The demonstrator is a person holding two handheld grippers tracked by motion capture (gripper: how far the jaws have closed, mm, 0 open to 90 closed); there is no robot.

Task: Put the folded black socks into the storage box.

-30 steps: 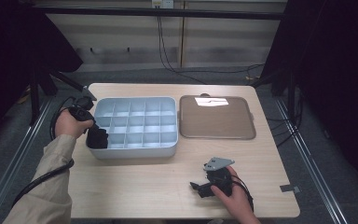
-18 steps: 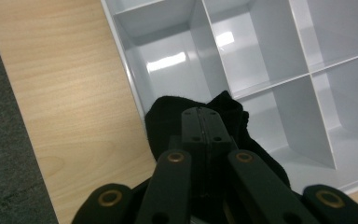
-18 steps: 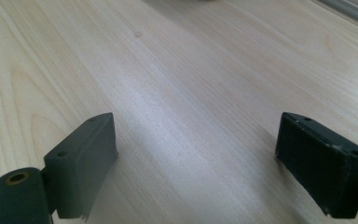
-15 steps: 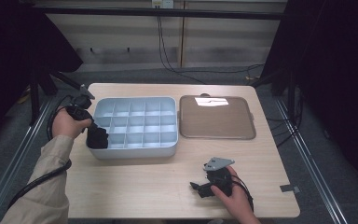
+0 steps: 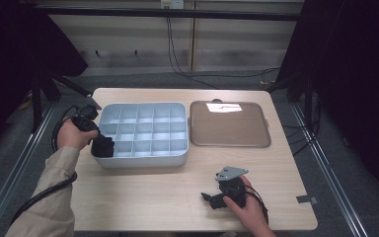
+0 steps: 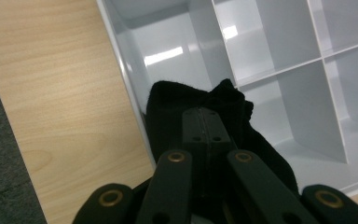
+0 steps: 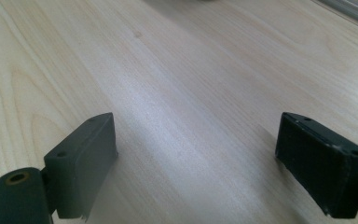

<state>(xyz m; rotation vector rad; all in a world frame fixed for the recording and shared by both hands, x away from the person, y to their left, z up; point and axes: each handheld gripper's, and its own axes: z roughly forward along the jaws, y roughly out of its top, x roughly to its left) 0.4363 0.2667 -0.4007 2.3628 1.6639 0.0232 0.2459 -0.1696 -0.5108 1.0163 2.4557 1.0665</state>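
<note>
A pale blue organizer tray [image 5: 143, 159] with several compartments stands on the left half of the table. A black cloth bundle [image 5: 102, 146] sits in its near-left corner compartment. My left gripper [image 5: 98, 143] reaches into that corner from the left. In the left gripper view its jaws [image 6: 203, 123] are pressed together, with the black cloth [image 6: 168, 107] bunched around their tips. My right gripper [image 5: 208, 198] rests low over the wooden table near the front edge, pointing left. In the right gripper view it [image 7: 196, 158] stands open, with bare wood between the fingers.
A flat brown tray [image 5: 229, 129] with a white paper slip [image 5: 223, 107] lies right of the organizer. Black cables trail from both grippers. The wooden table [image 5: 143, 197] is bordered by metal rails on both sides.
</note>
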